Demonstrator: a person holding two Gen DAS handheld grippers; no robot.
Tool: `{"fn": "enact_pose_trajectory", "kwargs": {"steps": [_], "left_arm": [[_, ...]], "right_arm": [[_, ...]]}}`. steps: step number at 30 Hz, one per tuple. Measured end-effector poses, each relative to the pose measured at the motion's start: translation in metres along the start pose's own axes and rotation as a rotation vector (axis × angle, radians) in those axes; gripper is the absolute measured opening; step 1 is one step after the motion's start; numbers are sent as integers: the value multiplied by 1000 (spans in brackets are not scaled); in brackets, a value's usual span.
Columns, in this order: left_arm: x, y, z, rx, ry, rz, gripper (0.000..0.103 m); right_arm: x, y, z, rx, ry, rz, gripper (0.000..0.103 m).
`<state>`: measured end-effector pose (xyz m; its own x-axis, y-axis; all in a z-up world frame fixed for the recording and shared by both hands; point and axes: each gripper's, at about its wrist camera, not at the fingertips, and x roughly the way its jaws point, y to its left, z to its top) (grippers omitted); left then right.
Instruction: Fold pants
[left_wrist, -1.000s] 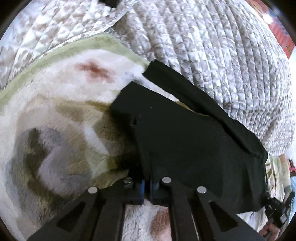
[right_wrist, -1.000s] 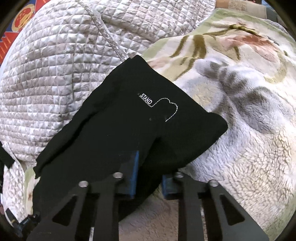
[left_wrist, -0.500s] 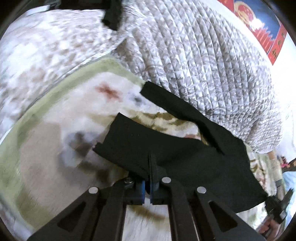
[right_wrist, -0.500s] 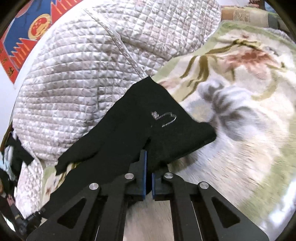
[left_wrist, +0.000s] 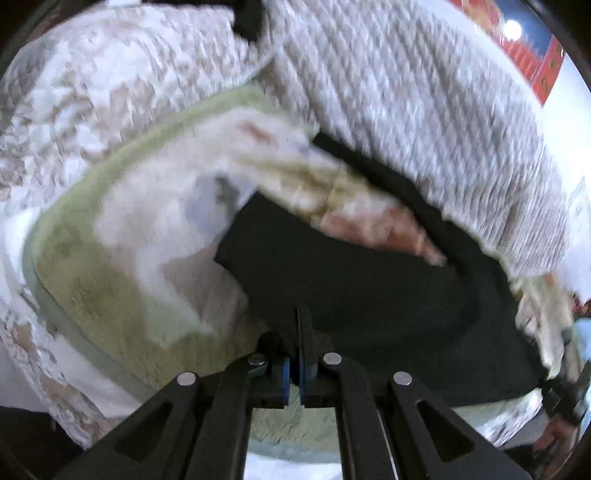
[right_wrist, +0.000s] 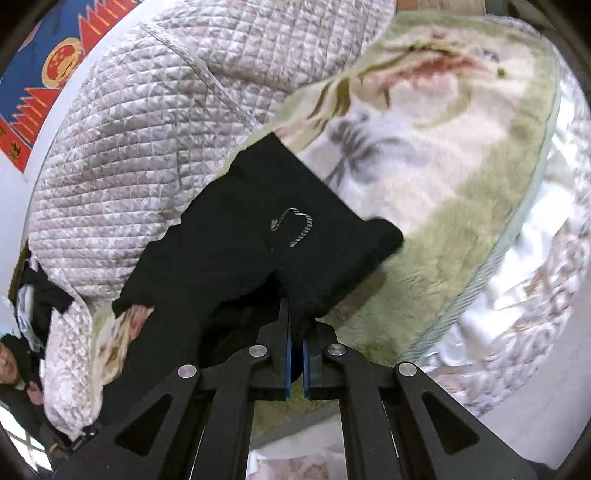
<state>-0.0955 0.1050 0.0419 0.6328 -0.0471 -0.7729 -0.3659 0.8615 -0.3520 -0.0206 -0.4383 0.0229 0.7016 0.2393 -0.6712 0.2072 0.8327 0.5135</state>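
Note:
The black pants (left_wrist: 354, 280) hang stretched between both grippers above a fluffy floral blanket (left_wrist: 122, 229). My left gripper (left_wrist: 300, 365) is shut on one edge of the pants. My right gripper (right_wrist: 295, 363) is shut on the other edge; the pants (right_wrist: 266, 243) there show a small white stitched mark. The far leg ends trail against the quilted grey cover (left_wrist: 424, 103). The left wrist view is blurred by motion.
The quilted cover (right_wrist: 147, 129) is bunched up behind the pants. The green-edged blanket (right_wrist: 461, 155) spreads to the right over a patterned bedsheet (right_wrist: 535, 295). A red and blue wall hanging (right_wrist: 48, 62) is at the far left. A person (right_wrist: 14, 365) is at the lower left edge.
Both grippers have lifted and pulled back with the pants. The right gripper, open around the fabric a second ago, has shut on it. More of the blanket's edge shows now.

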Motion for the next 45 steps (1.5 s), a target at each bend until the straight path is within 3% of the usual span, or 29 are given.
{"fn": "enact_pose_trajectory", "kwargs": {"steps": [2,4,6,8,9,13,17,20,21,22,23,25,27,29,33,36,37,39,40,41,44,45], "left_arm": [[5,3,-2,-17,23,4,7],[-5,2,2,-2,-8,31,9],[-18,5,10,0,-51,58,22],[-26,12,18,-12,-87,78,49],[-28,15,25,-21,-101,95,54],[-10,11,54,22,-88,81,61],[39,-14,75,113,19,56,61],[66,-25,80,165,56,149,58],[71,-30,79,205,42,180,54],[74,-34,77,241,31,235,34],[76,-37,76,264,25,268,22],[72,-37,78,248,3,250,8],[66,-34,82,224,-37,275,1],[55,-27,87,213,-111,354,1],[51,-13,91,168,-95,308,1],[45,-21,85,169,-77,186,3],[47,-26,85,191,-66,166,5],[50,-30,87,220,-67,201,30],[52,-29,87,221,-53,220,64],[57,-26,88,213,-27,228,74],[74,-29,79,242,54,260,70],[78,-36,75,293,38,313,62]], "right_arm": [[13,-11,-2,53,60,-43,3],[19,-4,-4,13,91,-86,4],[14,0,-6,4,64,-120,16],[0,1,-5,5,0,-167,37],[-11,1,-4,10,-51,-188,41],[-38,14,4,-52,-218,-244,47],[-16,46,14,-196,-170,-156,47],[15,76,18,-308,-125,-109,47],[25,85,18,-337,-113,-94,47],[33,90,18,-356,-98,-86,47],[39,94,16,-370,-87,-81,47],[54,105,14,-407,-55,-60,47],[69,114,8,-436,-27,-41,47],[75,116,2,-434,-5,-17,47],[89,126,-8,-424,58,18,47],[89,142,-18,-487,74,41,47],[90,147,-21,-503,79,52,47],[93,155,-28,-528,91,60,47],[94,159,-31,-541,98,63,47],[95,162,-33,-548,104,67,47],[95,169,-37,-543,126,89,47],[96,171,-38,-538,133,100,47]]}}
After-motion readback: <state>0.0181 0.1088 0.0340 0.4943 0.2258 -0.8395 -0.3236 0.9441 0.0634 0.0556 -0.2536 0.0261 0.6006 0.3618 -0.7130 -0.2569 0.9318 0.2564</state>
